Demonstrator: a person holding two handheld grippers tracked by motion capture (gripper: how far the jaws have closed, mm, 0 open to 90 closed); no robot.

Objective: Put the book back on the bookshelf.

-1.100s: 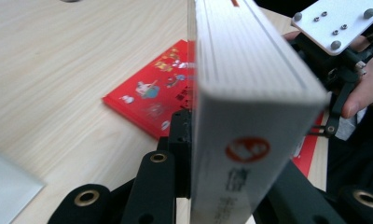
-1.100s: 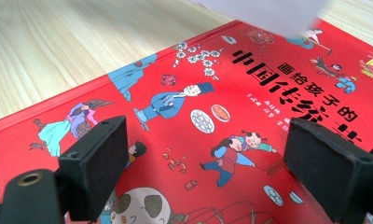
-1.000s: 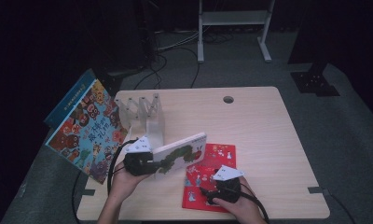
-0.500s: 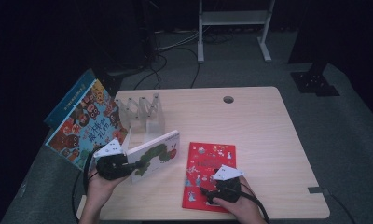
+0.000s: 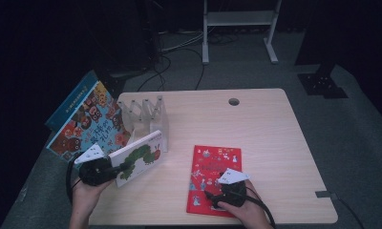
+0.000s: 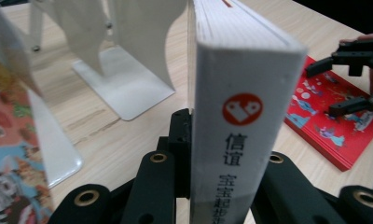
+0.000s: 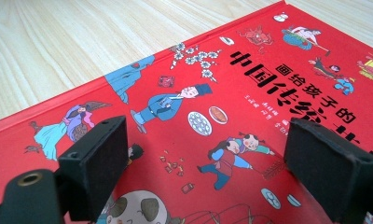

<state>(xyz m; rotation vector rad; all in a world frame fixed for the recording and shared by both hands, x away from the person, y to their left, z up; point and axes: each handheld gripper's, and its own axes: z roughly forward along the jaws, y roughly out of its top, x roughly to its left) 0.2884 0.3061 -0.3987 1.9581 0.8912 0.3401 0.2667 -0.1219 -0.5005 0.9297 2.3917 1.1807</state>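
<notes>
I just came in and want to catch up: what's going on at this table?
A person is sorting picture books with a gripper in each hand. The left gripper is clamped on the spine of a white caterpillar book, carried tilted above the table near the white book rack. The right gripper hovers open over the red book, which lies flat. A colourful book leans at the rack's left end.

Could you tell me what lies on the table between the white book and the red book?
Nothing: in the high view, bare table separates the white book from the red book.
</notes>
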